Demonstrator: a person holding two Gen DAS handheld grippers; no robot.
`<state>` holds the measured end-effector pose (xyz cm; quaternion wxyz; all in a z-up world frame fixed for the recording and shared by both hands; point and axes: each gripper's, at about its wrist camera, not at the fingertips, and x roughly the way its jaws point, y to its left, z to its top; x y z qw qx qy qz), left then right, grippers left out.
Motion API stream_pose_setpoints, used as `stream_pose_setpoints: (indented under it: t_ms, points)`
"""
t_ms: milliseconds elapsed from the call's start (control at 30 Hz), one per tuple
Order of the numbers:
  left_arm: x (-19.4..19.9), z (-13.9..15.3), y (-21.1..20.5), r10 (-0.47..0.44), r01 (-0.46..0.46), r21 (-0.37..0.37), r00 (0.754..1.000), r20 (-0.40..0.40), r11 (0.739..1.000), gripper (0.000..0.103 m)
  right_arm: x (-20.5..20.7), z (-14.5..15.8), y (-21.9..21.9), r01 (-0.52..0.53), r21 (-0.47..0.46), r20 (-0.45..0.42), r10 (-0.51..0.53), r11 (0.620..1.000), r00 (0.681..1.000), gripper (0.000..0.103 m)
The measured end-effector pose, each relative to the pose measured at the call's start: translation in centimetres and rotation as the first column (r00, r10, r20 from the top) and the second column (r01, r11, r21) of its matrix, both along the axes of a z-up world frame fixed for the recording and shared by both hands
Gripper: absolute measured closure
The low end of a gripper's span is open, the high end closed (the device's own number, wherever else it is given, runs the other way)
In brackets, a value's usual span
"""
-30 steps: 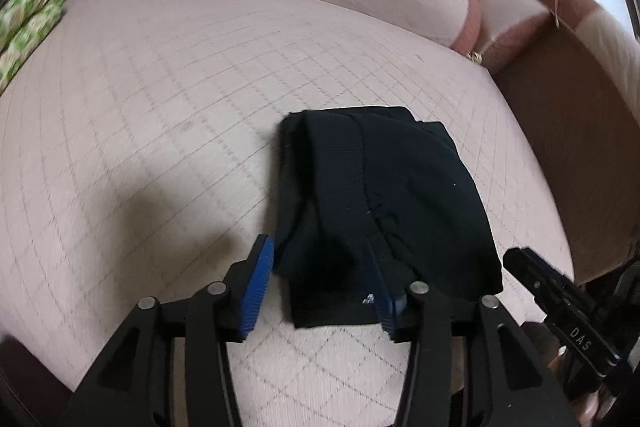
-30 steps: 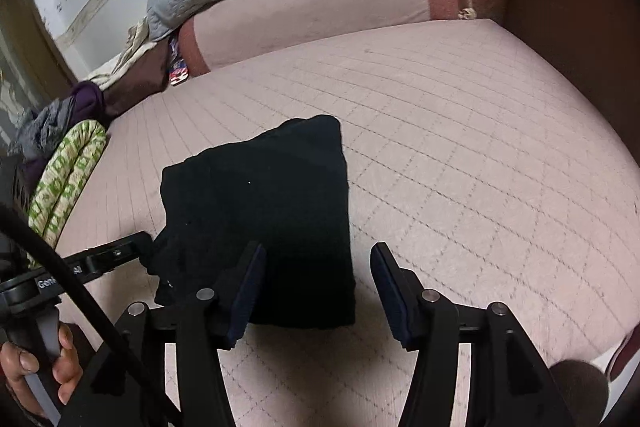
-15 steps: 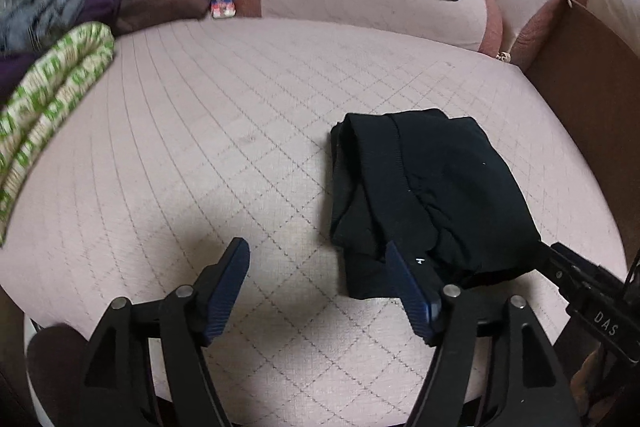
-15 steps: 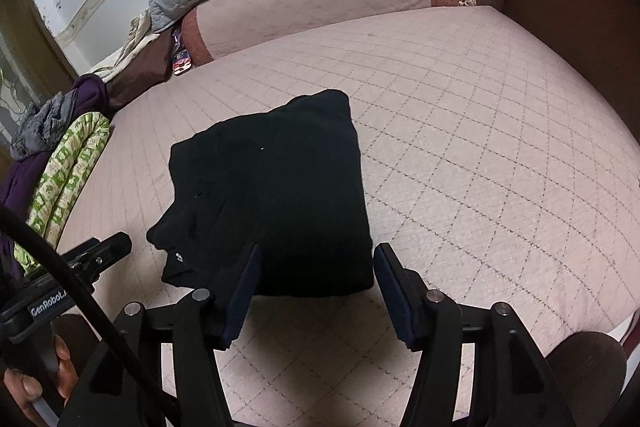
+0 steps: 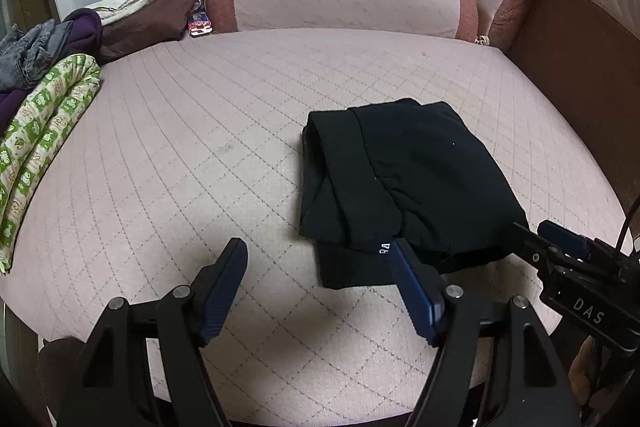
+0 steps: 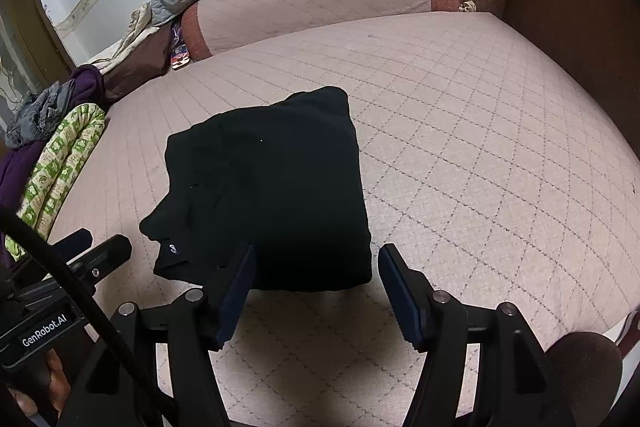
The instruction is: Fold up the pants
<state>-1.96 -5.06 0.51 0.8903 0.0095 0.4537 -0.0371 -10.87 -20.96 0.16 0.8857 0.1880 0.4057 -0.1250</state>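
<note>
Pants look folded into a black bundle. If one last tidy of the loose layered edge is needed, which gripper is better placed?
Probably the left gripper: it is open, and the black pants' layered edge lies right by its right finger. The right gripper, also open, faces the smooth folded side.

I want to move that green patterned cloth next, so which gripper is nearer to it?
Left. The left gripper hovers over bare cushion between the green patterned cloth and the folded black pants; the right gripper sits at the pants' far side.
</note>
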Motion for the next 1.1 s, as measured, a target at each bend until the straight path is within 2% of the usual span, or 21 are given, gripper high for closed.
stream_pose_setpoints:
  t_ms: [700,1100]
  points:
    - [0.8,-1.4,0.5,0.013,-0.016,-0.043,0.997,-0.078,0.999,0.031,0.2,0.1,-0.2,-0.010,-0.010,0.008,0.010,1.000,1.000,0.033]
    - [2.9,-2.0,3.2,0.098,-0.104,-0.055,0.989,-0.111,0.993,0.031,0.6,1.5,-3.1,0.041,-0.019,0.037,-0.041,0.999,0.998,0.032]
